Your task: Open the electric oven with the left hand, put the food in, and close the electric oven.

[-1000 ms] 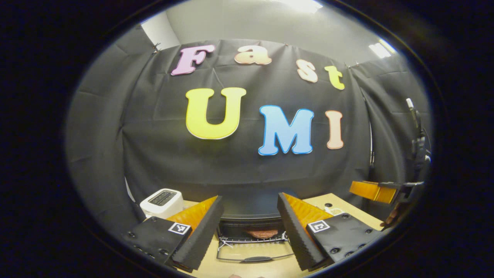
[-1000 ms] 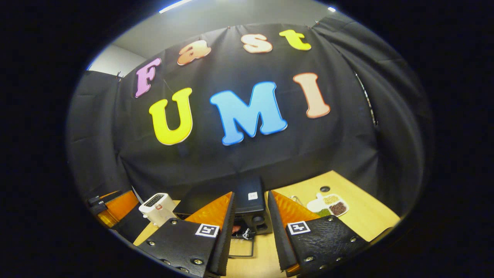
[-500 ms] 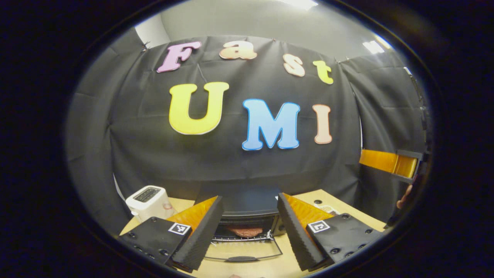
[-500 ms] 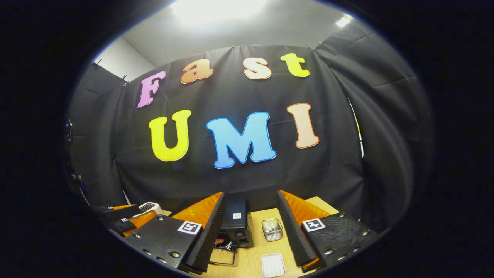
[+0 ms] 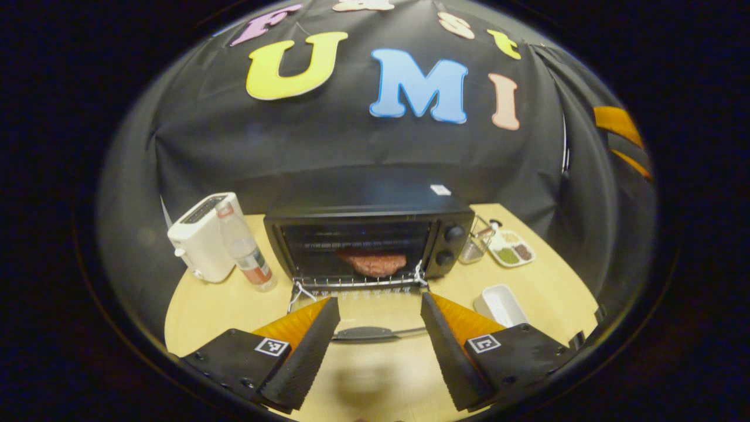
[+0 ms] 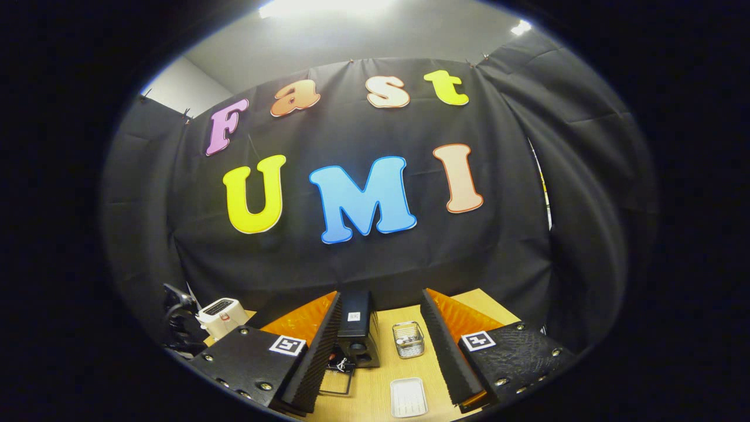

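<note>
In the left gripper view the black electric oven (image 5: pixel 363 202) stands at the middle of the table, its glass door (image 5: pixel 375 313) folded down flat with the handle (image 5: pixel 366 333) nearest me. A brown patty of food (image 5: pixel 375 264) lies on the wire rack inside. My left gripper (image 5: pixel 379 300) hovers open above the lowered door, nothing between its fingers. In the right gripper view the oven (image 6: pixel 354 322) appears end-on at some distance, its open door (image 6: pixel 337 381) in front of it. My right gripper (image 6: pixel 379 298) is open and holds nothing.
A white toaster (image 5: pixel 202 237) and a small bottle (image 5: pixel 246 252) stand left of the oven on the wooden table (image 5: pixel 205 316). To its right are a glass container (image 5: pixel 476 247), a divided dish (image 5: pixel 510 253) and a white tray (image 5: pixel 499 305).
The left gripper view has tipped down, so the oven, its open door and the table now show much more. The right gripper has barely shifted.
</note>
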`<control>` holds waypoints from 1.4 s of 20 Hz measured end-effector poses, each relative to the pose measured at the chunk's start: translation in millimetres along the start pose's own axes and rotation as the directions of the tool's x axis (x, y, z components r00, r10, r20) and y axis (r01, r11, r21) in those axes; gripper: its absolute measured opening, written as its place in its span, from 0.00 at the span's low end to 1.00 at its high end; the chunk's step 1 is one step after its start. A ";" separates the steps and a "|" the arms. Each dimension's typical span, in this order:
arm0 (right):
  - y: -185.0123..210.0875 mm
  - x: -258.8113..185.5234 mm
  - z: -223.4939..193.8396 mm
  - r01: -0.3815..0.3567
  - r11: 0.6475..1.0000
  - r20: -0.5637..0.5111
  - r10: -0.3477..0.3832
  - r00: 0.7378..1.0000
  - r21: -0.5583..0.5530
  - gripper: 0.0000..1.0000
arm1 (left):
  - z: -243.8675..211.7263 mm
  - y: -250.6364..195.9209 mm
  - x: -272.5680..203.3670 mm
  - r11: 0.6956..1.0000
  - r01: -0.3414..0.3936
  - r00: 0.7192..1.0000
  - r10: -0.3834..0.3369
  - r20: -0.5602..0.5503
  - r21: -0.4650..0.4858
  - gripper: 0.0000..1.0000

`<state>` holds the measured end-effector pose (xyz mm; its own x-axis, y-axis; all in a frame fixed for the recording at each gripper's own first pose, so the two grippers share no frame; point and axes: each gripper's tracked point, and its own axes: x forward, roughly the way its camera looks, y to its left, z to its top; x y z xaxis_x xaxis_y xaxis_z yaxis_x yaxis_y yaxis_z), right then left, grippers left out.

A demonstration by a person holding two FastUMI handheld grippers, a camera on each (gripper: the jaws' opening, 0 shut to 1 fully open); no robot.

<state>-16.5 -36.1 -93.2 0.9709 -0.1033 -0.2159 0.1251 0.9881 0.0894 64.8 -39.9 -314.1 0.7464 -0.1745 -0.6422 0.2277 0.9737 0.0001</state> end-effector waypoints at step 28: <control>-40.6 -11.3 -23.6 0.118 0.993 -0.101 -0.118 0.988 -0.004 0.84 | -134.1 22.4 97.4 0.998 -0.029 0.865 -0.006 -0.502 -0.064 0.95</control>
<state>-37.3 -72.4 -117.3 0.9239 -0.2067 -0.3220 0.2376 0.9695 0.0593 58.7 -15.4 -479.4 0.3305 -0.0838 -0.9401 0.1655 0.9858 -0.0297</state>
